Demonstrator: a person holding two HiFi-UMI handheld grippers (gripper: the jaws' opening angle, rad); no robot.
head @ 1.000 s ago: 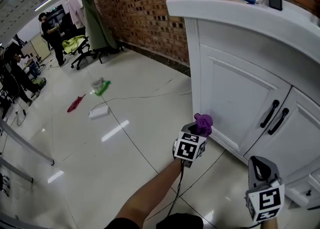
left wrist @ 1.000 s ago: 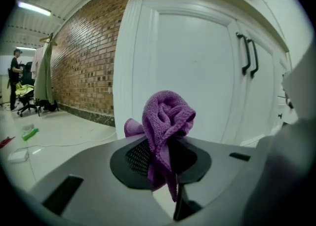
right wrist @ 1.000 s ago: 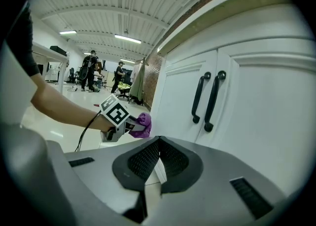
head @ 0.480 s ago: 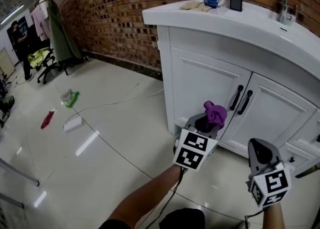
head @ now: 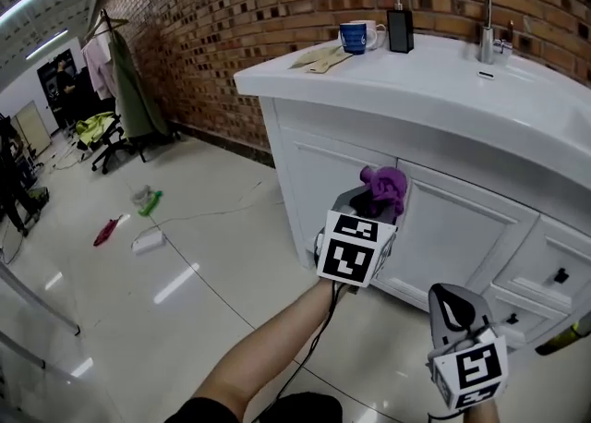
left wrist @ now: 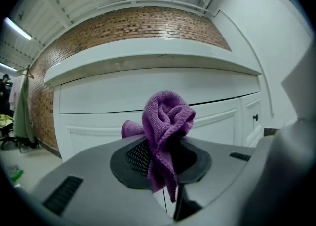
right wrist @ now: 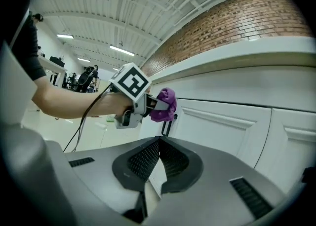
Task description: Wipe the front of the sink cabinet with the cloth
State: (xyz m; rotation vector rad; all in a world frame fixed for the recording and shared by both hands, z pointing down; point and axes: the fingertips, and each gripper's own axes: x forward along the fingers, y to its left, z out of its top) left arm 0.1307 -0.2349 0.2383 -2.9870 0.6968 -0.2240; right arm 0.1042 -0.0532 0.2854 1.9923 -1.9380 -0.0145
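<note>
Press the cloth (head: 384, 187) pinched in the left claw (head: 369, 203) flat on the cabinet front (head: 448, 232); hold the closed, empty right claw (head: 454, 305) away.

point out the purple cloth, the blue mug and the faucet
purple cloth (left wrist: 165, 119), left gripper view, bunched top
blue mug (head: 353, 39), head view, side wall
faucet (head: 486, 10), head view, upright stem

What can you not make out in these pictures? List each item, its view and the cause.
Whether the cloth touches the sink cabinet: head view, the left gripper and the cloth itself cover the spot.
The dark and yellow object: head view, cut off by the right edge.
Any print on the blue mug: head view, too small.
</note>
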